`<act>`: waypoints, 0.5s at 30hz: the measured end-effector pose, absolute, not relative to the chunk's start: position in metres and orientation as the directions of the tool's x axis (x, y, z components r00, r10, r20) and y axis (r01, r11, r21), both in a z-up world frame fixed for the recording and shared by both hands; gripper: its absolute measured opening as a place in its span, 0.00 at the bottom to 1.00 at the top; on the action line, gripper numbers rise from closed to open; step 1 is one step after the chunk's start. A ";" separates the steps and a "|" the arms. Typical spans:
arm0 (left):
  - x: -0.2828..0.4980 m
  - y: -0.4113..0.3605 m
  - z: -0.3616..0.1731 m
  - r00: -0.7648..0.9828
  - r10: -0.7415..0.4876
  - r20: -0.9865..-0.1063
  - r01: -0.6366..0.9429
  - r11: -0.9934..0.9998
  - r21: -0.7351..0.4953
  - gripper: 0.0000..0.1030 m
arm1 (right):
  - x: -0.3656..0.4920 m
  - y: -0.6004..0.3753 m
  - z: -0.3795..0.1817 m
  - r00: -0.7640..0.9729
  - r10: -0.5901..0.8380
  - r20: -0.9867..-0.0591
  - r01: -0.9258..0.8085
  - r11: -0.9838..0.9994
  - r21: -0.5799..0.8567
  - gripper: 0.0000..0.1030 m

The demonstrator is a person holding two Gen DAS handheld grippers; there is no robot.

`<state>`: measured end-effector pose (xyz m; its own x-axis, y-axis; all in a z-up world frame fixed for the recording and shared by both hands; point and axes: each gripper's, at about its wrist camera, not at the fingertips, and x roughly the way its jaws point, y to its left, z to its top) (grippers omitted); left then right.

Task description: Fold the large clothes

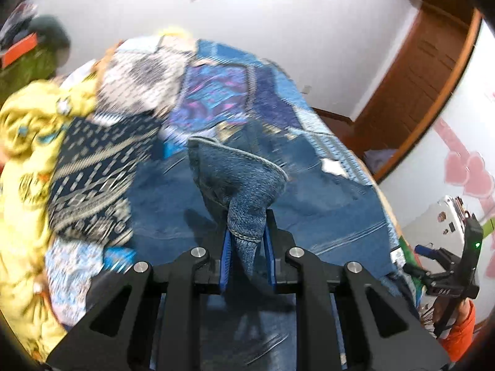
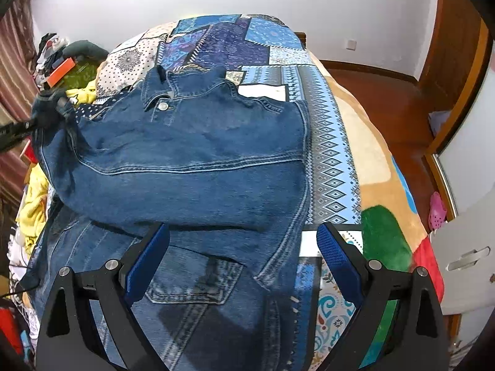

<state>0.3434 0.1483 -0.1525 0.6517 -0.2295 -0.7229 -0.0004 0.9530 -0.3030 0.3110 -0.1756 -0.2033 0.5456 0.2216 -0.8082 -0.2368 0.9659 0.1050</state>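
Note:
A dark blue denim jacket (image 2: 191, 154) lies on the patterned bed, collar toward the far end, one side folded over the middle. My left gripper (image 1: 247, 241) is shut on a bunched piece of the jacket's denim (image 1: 244, 185) and holds it lifted above the bed. In the right wrist view the left gripper (image 2: 46, 114) shows at the jacket's left edge, blurred. My right gripper (image 2: 243, 247) is open and empty, its blue pads (image 2: 335, 253) spread above the jacket's near hem. It also shows at the right edge of the left wrist view (image 1: 445, 266).
The bed has a blue patchwork cover (image 2: 235, 40) and a beige blanket (image 2: 365, 154) on the right. Yellow clothes (image 1: 27, 160) and a dark patterned cloth (image 1: 92, 173) are piled on the bed's left side. A wooden door (image 1: 427, 71) and a white cabinet (image 2: 470, 216) stand on the right.

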 end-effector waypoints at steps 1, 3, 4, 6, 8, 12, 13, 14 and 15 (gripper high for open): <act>0.339 0.155 -0.158 0.644 -0.229 -0.730 -0.013 0.951 -0.310 0.18 | 0.310 -0.173 -0.203 0.545 0.219 -0.809 -0.240 0.966 0.100 0.92; 0.330 0.165 -0.176 0.614 -0.240 -0.752 -0.033 0.944 -0.329 0.18 | 0.309 -0.168 -0.202 0.544 0.213 -0.811 -0.245 0.965 0.089 0.92; 0.326 0.168 -0.183 0.598 -0.242 -0.764 -0.041 0.943 -0.331 0.18 | 0.308 -0.164 -0.202 0.544 0.209 -0.812 -0.248 0.965 0.082 0.92; 0.317 0.172 -0.202 0.560 -0.236 -0.795 -0.057 0.946 -0.320 0.18 | 0.307 -0.162 -0.201 0.544 0.206 -0.813 -0.250 0.965 0.077 0.92; 0.307 0.174 -0.216 0.529 -0.239 -0.814 -0.059 0.947 -0.317 0.19 | 0.306 -0.159 -0.202 0.542 0.203 -0.816 -0.248 0.966 0.075 0.92; 0.287 0.174 -0.242 0.476 -0.173 -0.862 -0.093 0.965 -0.245 0.41 | 0.304 -0.155 -0.204 0.538 0.191 -0.821 -0.241 0.968 0.067 0.92; 0.282 0.174 -0.247 0.467 -0.162 -0.869 -0.097 0.968 -0.232 0.42 | 0.305 -0.156 -0.205 0.537 0.186 -0.823 -0.237 0.969 0.065 0.92; 0.276 0.175 -0.253 0.456 -0.158 -0.876 -0.096 0.970 -0.225 0.45 | 0.304 -0.156 -0.205 0.537 0.184 -0.824 -0.233 0.970 0.064 0.92; 0.273 0.175 -0.256 0.445 -0.153 -0.882 -0.097 0.971 -0.217 0.45 | 0.304 -0.156 -0.205 0.536 0.181 -0.824 -0.230 0.971 0.064 0.92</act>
<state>0.2726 0.1755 -0.2561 0.4451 -0.1527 -0.8824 -0.0971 0.9713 -0.2171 0.3038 -0.1563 -0.2052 0.5361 0.1815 -0.8244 -0.2301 0.9711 0.0642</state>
